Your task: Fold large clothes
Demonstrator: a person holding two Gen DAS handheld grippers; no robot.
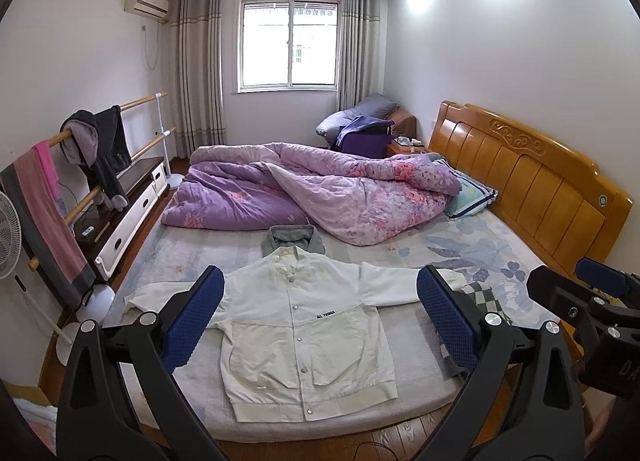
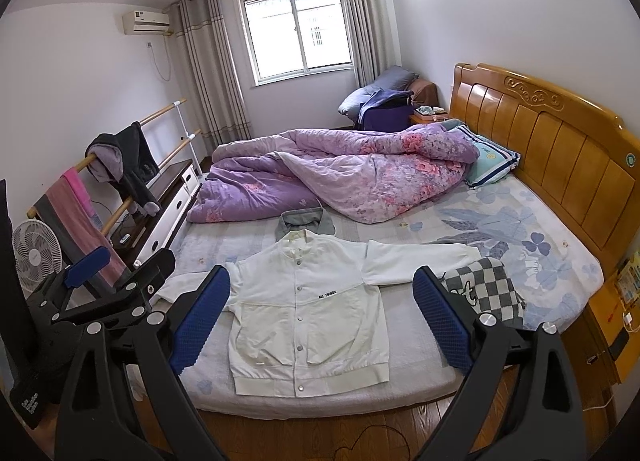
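A white snap-button jacket (image 1: 304, 325) lies flat and face up on the bed (image 1: 224, 253), sleeves spread to both sides; it also shows in the right wrist view (image 2: 308, 313). My left gripper (image 1: 320, 281) is open and empty, held above the near edge of the bed in front of the jacket. My right gripper (image 2: 322, 281) is open and empty too, beside the left one, and it shows at the right edge of the left wrist view (image 1: 592, 301). The left gripper shows at the left of the right wrist view (image 2: 92, 281).
A grey garment (image 1: 294, 239) lies just beyond the jacket's collar. A checkered cloth (image 2: 484, 293) lies under the right sleeve end. A rumpled purple quilt (image 1: 312, 189) fills the far half of the bed. The wooden headboard (image 1: 532, 181) stands on the right, a clothes rack (image 1: 80, 165) and fan on the left.
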